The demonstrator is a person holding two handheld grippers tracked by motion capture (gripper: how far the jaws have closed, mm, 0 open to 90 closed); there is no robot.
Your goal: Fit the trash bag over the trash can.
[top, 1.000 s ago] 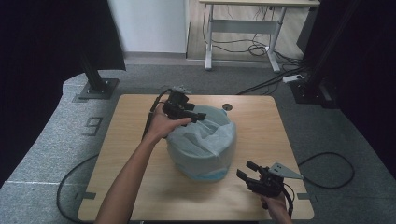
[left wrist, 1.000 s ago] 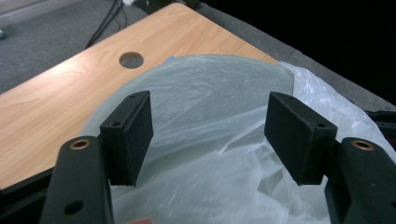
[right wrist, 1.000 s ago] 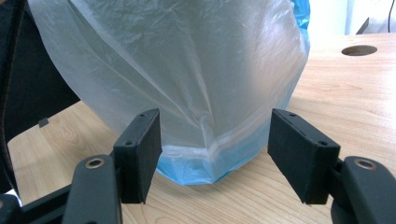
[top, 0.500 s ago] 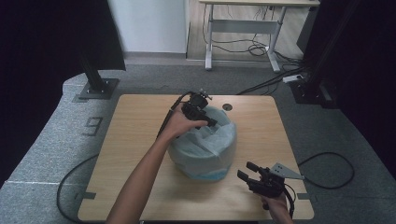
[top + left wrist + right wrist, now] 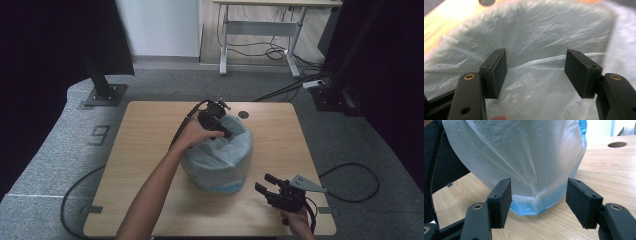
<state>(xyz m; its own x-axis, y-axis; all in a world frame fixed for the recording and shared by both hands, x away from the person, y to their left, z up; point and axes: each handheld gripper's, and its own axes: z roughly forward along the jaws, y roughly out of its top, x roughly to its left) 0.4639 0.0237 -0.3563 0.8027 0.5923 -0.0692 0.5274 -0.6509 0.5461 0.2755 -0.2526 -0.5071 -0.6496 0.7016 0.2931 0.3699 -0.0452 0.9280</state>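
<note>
The left tool (image 5: 226,134) has moved from the bag's (image 5: 220,160) near side over its open top.

A wooden table (image 5: 150,150) with a round hole (image 5: 243,114) stands on grey carpet (image 5: 65,145), a white desk frame (image 5: 260,30) beyond.

Table (image 5: 150,150): light wooden top with rounded corners, standing on grey carpeted floor (image 5: 65,165); a small round hole (image 5: 243,114) sitting near its far edge. Bin (image 5: 220,165): blue, lined with a translucent plastic bag, standing upright directly on the table, right of centre.
</note>
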